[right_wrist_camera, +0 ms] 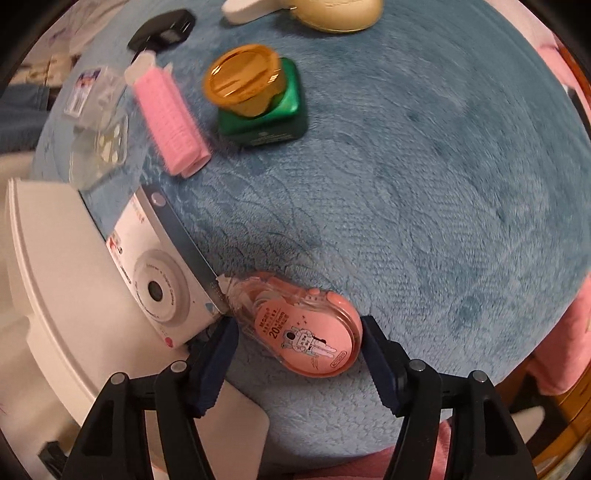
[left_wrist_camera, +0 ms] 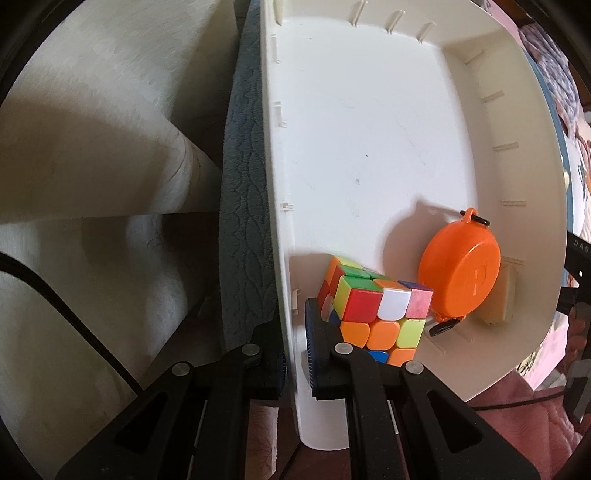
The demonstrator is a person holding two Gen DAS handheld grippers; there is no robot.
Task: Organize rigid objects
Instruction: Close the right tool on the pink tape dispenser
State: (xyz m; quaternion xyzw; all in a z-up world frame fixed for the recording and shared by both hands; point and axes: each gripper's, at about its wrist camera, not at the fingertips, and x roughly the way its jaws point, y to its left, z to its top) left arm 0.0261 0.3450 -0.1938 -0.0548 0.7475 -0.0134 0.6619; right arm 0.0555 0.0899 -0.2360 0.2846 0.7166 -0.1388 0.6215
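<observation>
Right claw (right_wrist_camera: 295, 354) spread wide around the pink correction tape (right_wrist_camera: 306, 334), next squeeze and lift toward the white bin (left_wrist_camera: 369, 147) at nine o'clock, left claw (left_wrist_camera: 295, 354) clamping its wall.

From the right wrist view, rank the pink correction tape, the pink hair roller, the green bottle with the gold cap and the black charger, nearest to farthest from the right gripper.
1. Pink correction tape: between the fingers of the right gripper.
2. Pink hair roller: farther out, to the left.
3. Green bottle with the gold cap: beside the roller, about level; too close to call.
4. Black charger: far edge, upper left.
</observation>
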